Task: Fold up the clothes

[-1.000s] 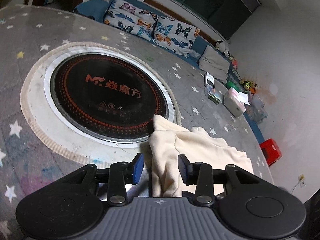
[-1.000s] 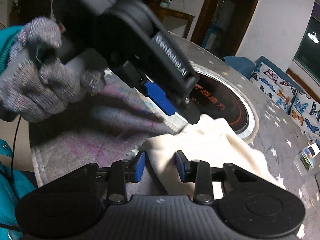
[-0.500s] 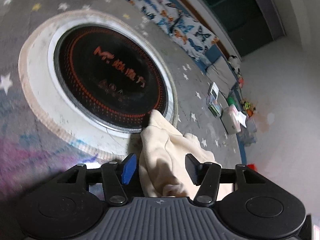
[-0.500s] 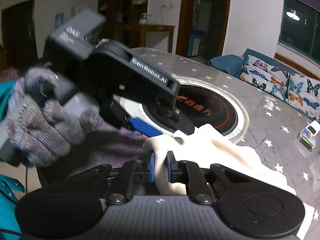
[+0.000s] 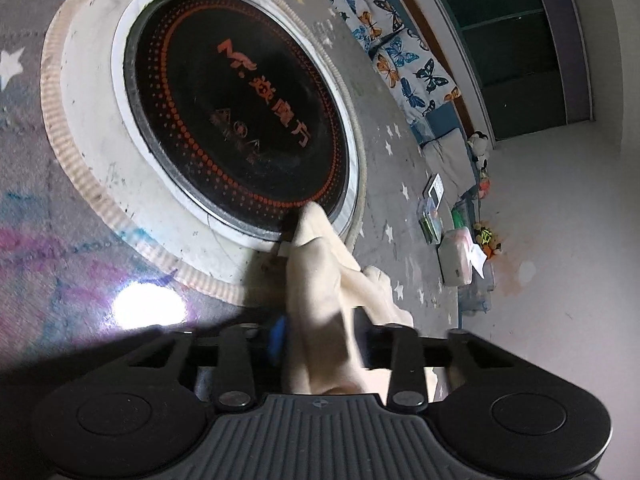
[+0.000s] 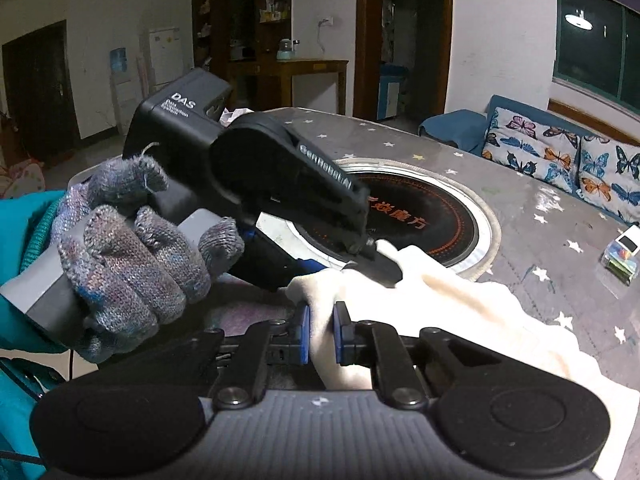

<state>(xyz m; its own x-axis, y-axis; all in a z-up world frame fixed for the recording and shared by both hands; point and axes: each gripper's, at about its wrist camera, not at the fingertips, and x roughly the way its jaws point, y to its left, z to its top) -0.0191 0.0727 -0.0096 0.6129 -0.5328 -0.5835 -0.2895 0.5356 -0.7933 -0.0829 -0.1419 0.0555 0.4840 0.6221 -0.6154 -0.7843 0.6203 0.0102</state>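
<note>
A cream fleece garment (image 5: 320, 300) lies bunched on the grey star-patterned table, one end touching the black round cooktop. My left gripper (image 5: 320, 340) has the cloth between its fingers; motion blur hides how tightly they close. In the right wrist view the garment (image 6: 460, 304) spreads to the right. My right gripper (image 6: 321, 332) is shut on a fold of its near edge. The left gripper (image 6: 372, 256), held by a gloved hand (image 6: 132, 240), pinches the cloth just beyond.
The black cooktop (image 5: 236, 108) with orange lettering sits in a white ring in the table. Small boxes and a phone (image 5: 436, 200) lie at the far table edge. A butterfly-print sofa (image 6: 560, 152) stands behind the table.
My right gripper closed on the garment edge. My left gripper tilted and moved in over the cloth, its fingers closing around it, and the cloth rose up between them.
</note>
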